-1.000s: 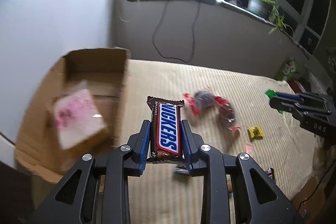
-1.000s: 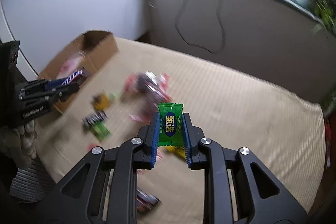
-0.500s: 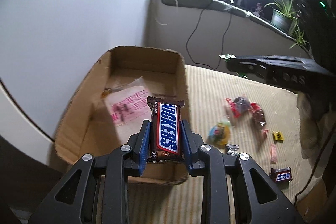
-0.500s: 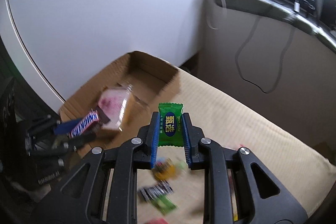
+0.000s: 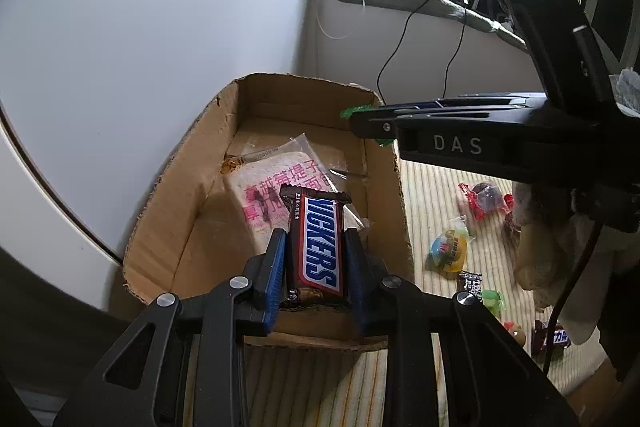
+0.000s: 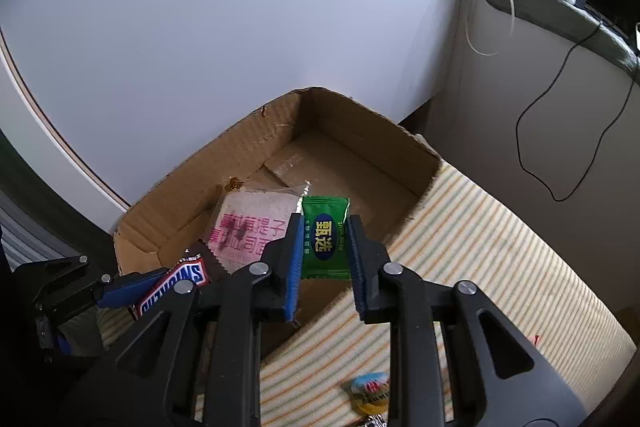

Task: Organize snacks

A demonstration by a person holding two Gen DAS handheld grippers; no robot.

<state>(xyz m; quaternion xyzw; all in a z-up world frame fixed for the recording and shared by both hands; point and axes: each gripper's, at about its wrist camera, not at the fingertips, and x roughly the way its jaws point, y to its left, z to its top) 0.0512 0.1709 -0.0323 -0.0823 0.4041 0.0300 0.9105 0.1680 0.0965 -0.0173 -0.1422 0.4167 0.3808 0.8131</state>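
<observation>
Holding two snacks over the cardboard box (image 5: 384, 211), you have each pair of tongs closed on its own item. Your left tongs (image 5: 316, 263) are narrowed onto a Snickers bar (image 5: 317, 251), the blue pads pressing its long sides, with the bar standing lengthwise between them above the near end of the box. Your right tongs (image 6: 324, 255) are clamped on a green wrapped candy (image 6: 324, 239), pads against both edges of the wrapper, and that candy hangs over the box's right-hand wall toward the near end. In the left wrist view the right tongs (image 5: 362, 125) come in from the right at the far right corner of the box, a bit of green wrapper showing at the tip. In the right wrist view the left tongs (image 6: 160, 287) sit low on the left with the Snickers bar (image 6: 176, 285) sticking out over the box's near corner.

Inside the box lies a packaged slice of bread (image 5: 276, 195) with pink print, flat on the bottom. The box sits at the left edge of a striped mat (image 6: 480, 247), next to a white wall (image 6: 240, 27). Further right on the mat, loose snacks remain: a red-wrapped candy (image 5: 482, 197), a yellow and blue packet (image 5: 448, 251), a small dark packet (image 5: 472, 281) and a dark bar (image 5: 554, 339).
</observation>
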